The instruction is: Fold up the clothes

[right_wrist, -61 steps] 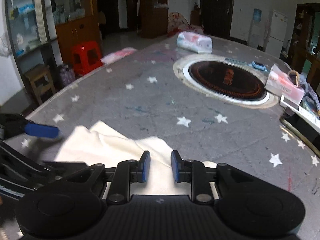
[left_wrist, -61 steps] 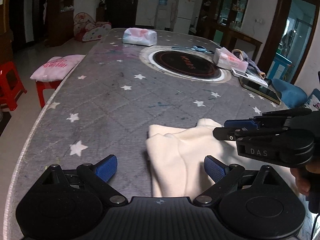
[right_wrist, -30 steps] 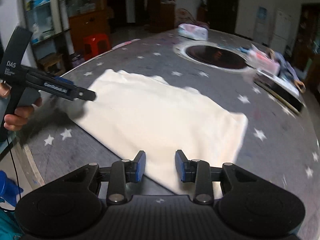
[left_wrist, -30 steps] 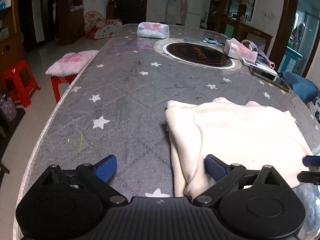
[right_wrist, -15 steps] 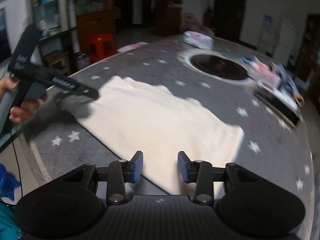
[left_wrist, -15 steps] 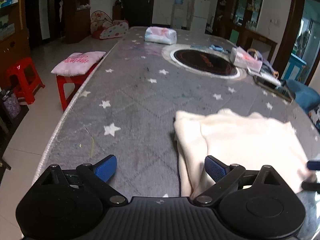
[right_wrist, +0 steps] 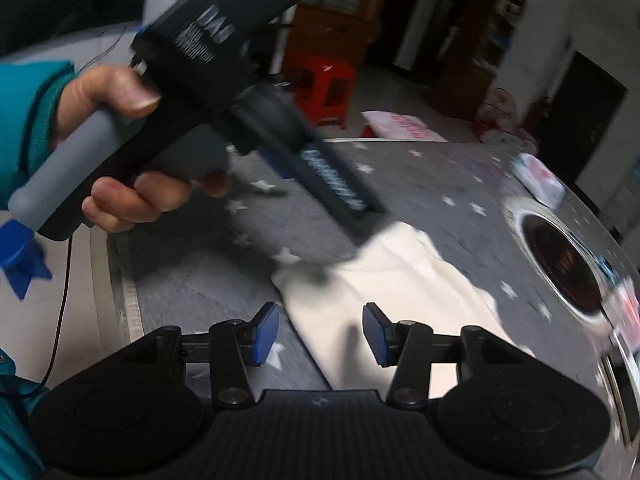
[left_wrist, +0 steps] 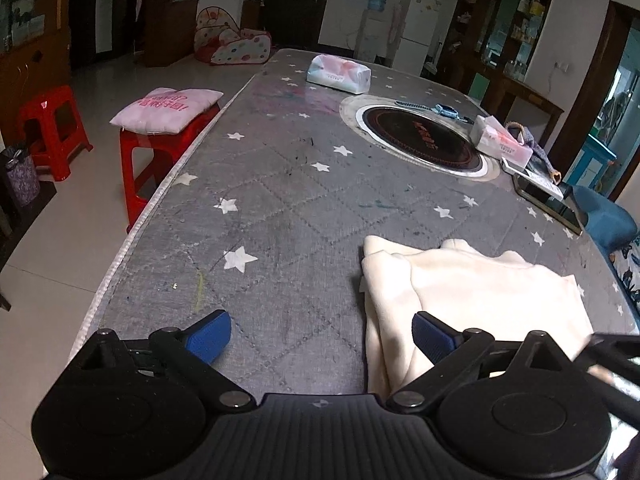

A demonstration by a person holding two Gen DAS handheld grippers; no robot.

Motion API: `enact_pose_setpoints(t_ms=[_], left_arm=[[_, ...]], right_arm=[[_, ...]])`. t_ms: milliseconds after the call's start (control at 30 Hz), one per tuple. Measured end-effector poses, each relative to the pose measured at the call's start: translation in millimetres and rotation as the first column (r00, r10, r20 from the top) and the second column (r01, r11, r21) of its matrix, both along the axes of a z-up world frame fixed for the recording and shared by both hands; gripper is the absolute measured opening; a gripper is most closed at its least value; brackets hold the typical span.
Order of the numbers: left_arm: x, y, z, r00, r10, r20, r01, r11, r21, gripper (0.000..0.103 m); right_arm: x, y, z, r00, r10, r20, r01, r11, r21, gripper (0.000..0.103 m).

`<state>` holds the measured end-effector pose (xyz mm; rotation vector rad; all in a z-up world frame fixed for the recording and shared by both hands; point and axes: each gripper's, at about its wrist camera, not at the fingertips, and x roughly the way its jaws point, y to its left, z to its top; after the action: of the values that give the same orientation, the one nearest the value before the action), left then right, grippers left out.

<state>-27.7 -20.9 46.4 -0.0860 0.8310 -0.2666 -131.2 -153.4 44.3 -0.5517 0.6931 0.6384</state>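
Observation:
A cream garment lies folded flat on the grey star-patterned table, near its front right edge. My left gripper is wide open and empty, its right finger over the garment's left edge. In the right wrist view the garment lies just ahead of my right gripper, which is open and empty above the garment's near corner. The left gripper's body and the hand that holds it fill the upper left of that blurred view, its fingers over the garment's far corner.
A round inset burner sits in the table's far half. A tissue pack, a pink-white box and a phone lie around it. A red stool with a pink cushion stands at the table's left.
My right gripper has swung left and opened wider, now close to the left gripper. My left gripper stays open and has pulled back a little from the garment.

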Motion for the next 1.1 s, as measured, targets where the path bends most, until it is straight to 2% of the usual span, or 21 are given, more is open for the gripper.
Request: enact_pose_setpoints(t_ms=[333, 467, 533, 600, 667, 933, 1100], left_arm=[[4.0, 2.5, -2.4, 0.999, 0.001, -0.032, -0.003, 0.998, -0.061, 0.101], [6.3, 2.4, -2.5, 0.998, 0.007, -0.058, -0.014, 0.993, -0.114, 0.101], [7.2, 1.6, -3.0, 0.997, 0.009, -0.073, -0.019, 0.990, -0.137, 0.101], [7.5, 0.7, -3.4, 0.997, 0.014, -0.081, -0.026, 0.989, -0.149, 0.101], [8.6, 1.2, -4.1, 0.995, 0.020, -0.094, -0.036, 0.984, -0.172, 0.101], [17.5, -1.4, -13.6, 0.982, 0.028, -0.188, -0.089, 0.942, -0.324, 0.099], [21.3, -7.8, -20.5, 0.975, 0.025, -0.220, -0.108, 0.921, -0.375, 0.089]], right_arm=[[7.1, 18.9, -17.1, 1.000, 0.007, 0.028, -0.006, 0.999, -0.042, 0.044], [9.9, 26.4, -23.9, 0.999, 0.010, 0.040, -0.008, 0.998, -0.059, 0.033], [11.9, 22.4, -21.1, 0.999, -0.007, 0.033, 0.008, 1.000, -0.029, 0.028], [13.9, 16.0, -16.4, 0.999, -0.030, 0.021, 0.030, 0.999, 0.013, 0.017], [16.0, 9.7, -11.7, 0.999, -0.052, 0.008, 0.052, 0.997, 0.055, 0.015], [22.7, -15.9, 7.7, 0.991, -0.128, -0.046, 0.135, 0.968, 0.211, 0.012], [20.5, -29.9, 17.5, 0.987, -0.147, -0.059, 0.157, 0.951, 0.267, 0.012]])
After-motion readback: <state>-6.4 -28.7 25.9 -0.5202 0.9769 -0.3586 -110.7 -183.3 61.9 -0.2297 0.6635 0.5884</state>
